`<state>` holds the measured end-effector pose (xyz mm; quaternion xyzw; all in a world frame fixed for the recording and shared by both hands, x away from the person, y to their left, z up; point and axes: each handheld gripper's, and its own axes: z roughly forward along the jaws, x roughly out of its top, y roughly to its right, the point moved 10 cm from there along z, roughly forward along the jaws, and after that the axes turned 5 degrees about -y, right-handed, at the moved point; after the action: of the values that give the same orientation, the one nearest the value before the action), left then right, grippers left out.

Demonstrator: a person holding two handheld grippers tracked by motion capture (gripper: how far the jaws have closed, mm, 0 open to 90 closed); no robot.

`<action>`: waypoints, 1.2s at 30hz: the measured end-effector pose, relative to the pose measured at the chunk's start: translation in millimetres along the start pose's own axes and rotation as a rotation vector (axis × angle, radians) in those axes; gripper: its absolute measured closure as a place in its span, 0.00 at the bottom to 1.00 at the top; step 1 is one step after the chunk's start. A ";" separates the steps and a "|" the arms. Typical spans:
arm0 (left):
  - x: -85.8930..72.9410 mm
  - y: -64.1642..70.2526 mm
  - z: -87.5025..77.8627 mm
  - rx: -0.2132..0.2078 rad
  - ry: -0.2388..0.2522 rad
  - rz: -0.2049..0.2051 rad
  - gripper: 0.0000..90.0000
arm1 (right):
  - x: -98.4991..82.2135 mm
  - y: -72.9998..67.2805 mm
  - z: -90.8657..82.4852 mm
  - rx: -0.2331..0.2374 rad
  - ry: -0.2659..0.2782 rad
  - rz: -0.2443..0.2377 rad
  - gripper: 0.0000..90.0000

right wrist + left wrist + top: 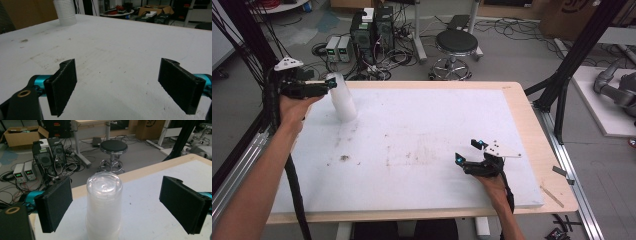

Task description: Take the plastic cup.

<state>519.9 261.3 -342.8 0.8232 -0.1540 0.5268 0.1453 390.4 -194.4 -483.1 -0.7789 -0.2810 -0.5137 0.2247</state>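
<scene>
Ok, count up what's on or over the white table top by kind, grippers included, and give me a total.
Stacks of clear plastic cups: 1, standing upside down at the far left corner
Handheld grippers: 2, left gripper open around the stack, right gripper open over the bare white table top
Total: 3

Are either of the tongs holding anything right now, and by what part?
Nothing is held. The left tongs are open, jaws either side of the stack of clear cups near its top without touching. The right tongs are open over the white tabletop.
</scene>
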 end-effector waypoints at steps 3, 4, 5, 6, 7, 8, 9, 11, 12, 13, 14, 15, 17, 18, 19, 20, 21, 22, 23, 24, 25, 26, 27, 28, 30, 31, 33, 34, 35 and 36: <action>4.0 -1.4 7.8 -0.006 -0.028 0.000 0.12 | -0.2 -0.1 0.1 0.000 -0.003 0.002 0.17; 6.1 -1.3 11.3 -0.011 -0.033 -0.001 0.12 | -0.2 0.0 0.1 -0.001 -0.003 0.002 0.17; 7.3 -1.5 14.1 -0.014 -0.036 0.000 0.12 | -0.2 0.3 0.2 -0.005 -0.003 0.001 0.17; 7.1 -1.8 17.6 -0.014 -0.050 -0.002 0.12 | -0.2 0.2 0.3 -0.004 -0.004 0.001 0.17; 6.5 -2.6 20.8 -0.010 -0.064 -0.001 0.12 | -0.4 0.0 0.7 -0.003 -0.007 0.003 0.17; 6.3 -3.6 23.1 -0.006 -0.071 -0.003 0.12 | -0.4 0.0 0.7 -0.003 -0.007 0.003 0.17; 6.6 -5.0 26.8 -0.004 -0.075 -0.012 0.12 | -0.4 0.0 0.6 -0.002 -0.007 0.003 0.17; 6.2 -6.9 31.2 -0.002 -0.088 -0.013 0.12 | -0.3 0.3 0.2 -0.005 -0.005 0.002 0.17; 6.1 -7.5 33.6 -0.001 -0.092 -0.018 0.12 | -0.3 0.3 0.2 -0.005 -0.005 0.002 0.17; 5.5 -8.0 36.6 -0.001 -0.101 -0.020 0.12 | -0.3 0.5 0.2 -0.005 -0.004 0.003 0.17; 5.2 -8.2 38.5 0.001 -0.106 -0.022 0.12 | -0.3 0.5 0.2 -0.005 -0.004 0.003 0.17; 4.6 -8.2 41.1 0.002 -0.111 -0.022 0.12 | -0.4 0.1 0.6 -0.002 -0.007 0.005 0.17; 2.9 -8.7 44.7 0.007 -0.118 -0.027 0.12 | -0.4 0.2 0.6 -0.003 -0.008 0.005 0.17; 0.7 -8.7 47.8 0.007 -0.130 -0.026 0.12 | -0.4 0.3 0.4 -0.003 -0.007 0.007 0.17; -1.7 -8.8 50.4 0.009 -0.144 -0.023 0.12 | -0.2 0.7 0.5 -0.003 -0.005 0.006 0.17; -3.3 -9.0 52.1 0.007 -0.154 -0.020 0.12 | -0.5 0.7 0.3 -0.004 -0.007 0.010 0.17; -5.3 -8.9 54.5 0.010 -0.165 -0.022 0.12 | -0.5 0.7 0.3 -0.004 -0.007 0.010 0.17; -7.0 -8.3 57.4 0.011 -0.173 -0.020 0.12 | -0.2 1.1 0.4 -0.003 -0.004 0.008 0.17; -9.0 -7.1 61.1 0.008 -0.183 -0.013 0.13 | -0.3 0.9 0.3 0.000 -0.004 0.011 0.17; -9.0 -7.1 61.1 0.008 -0.183 -0.013 0.13 | -0.3 0.9 0.3 0.000 -0.004 0.011 0.17; -10.6 -7.0 63.6 0.013 -0.191 -0.010 0.13 | -0.1 1.1 0.2 0.001 -0.002 0.013 0.17; -11.6 -7.1 65.0 0.014 -0.195 -0.008 0.13 | -0.1 1.1 0.2 0.002 -0.003 0.013 0.17; -12.9 -7.2 67.0 0.015 -0.200 -0.011 0.13 | -0.1 1.0 0.2 0.004 -0.003 0.014 0.17; -15.8 -8.7 70.0 0.024 -0.214 -0.010 0.13 | -0.2 1.1 0.1 0.004 -0.004 0.016 0.17; -17.0 -9.2 71.4 0.026 -0.218 -0.014 0.13 | -0.1 1.3 0.3 0.005 -0.002 0.015 0.17; -19.3 -9.6 74.2 0.027 -0.227 -0.014 0.13 | -0.2 1.4 0.1 0.005 -0.003 0.015 0.17; -20.5 -10.0 75.4 0.029 -0.233 -0.014 0.13 | -0.2 1.5 0.1 0.006 -0.003 0.018 0.17; -21.6 -10.2 76.5 0.033 -0.238 -0.019 0.13 | 0.0 1.2 0.1 0.008 -0.001 0.022 0.17; -23.3 -10.0 78.4 0.029 -0.244 -0.022 0.14 | 0.0 1.0 0.0 0.009 -0.002 0.025 0.17; -24.2 -9.6 79.2 0.025 -0.248 -0.021 0.14 | -0.1 1.2 -0.1 0.009 -0.002 0.024 0.17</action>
<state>579.3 240.7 -397.6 0.8854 -0.1557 0.4212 0.1202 391.1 -195.4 -483.2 -0.7817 -0.2740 -0.5090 0.2341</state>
